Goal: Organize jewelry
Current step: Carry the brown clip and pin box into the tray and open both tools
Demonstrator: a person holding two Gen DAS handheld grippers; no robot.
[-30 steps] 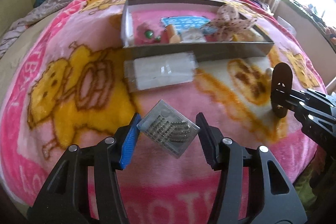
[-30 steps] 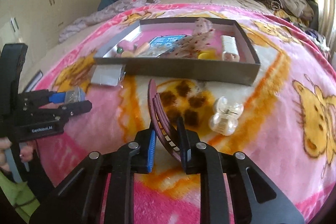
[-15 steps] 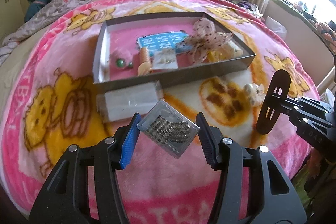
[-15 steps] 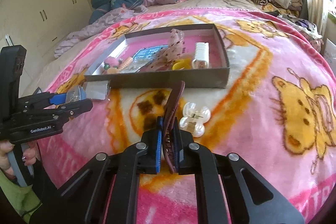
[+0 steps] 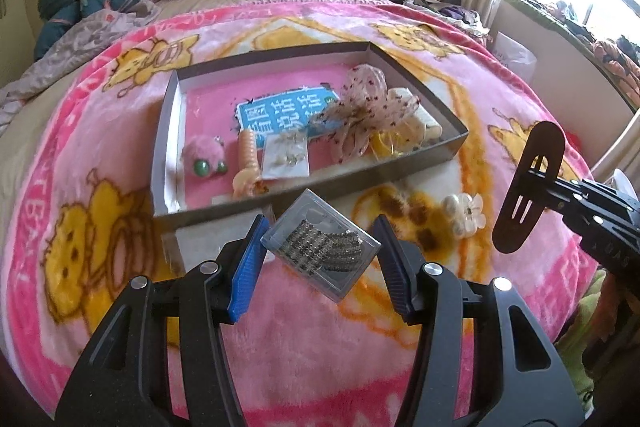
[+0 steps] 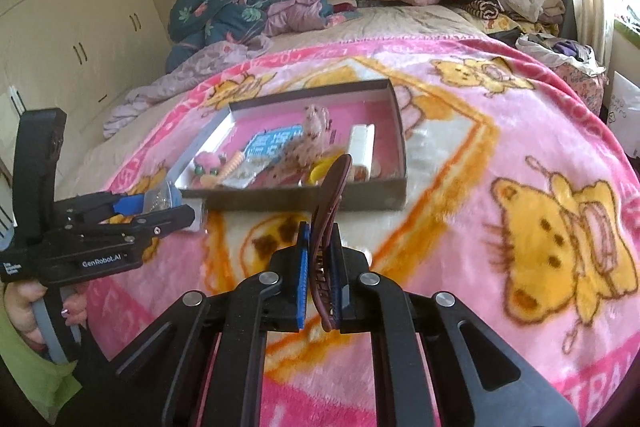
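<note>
So the left gripper (image 5: 320, 259) has its pads squeezing a small clear plastic case of rhinestone strips (image 5: 320, 251), corner to corner, up off the pink cartoon-bear blanket (image 5: 300, 347). The right gripper (image 6: 320, 267) is clamped tight on a dark maroon curved hair clip (image 6: 326, 227) that sticks up past its fingertips. Just beyond both sets of fingers sits the shallow grey cardboard box lid (image 5: 424, 163) with hair bits inside. A pearly flower claw clip (image 5: 466, 215) lies on the blanket between the grippers.
</note>
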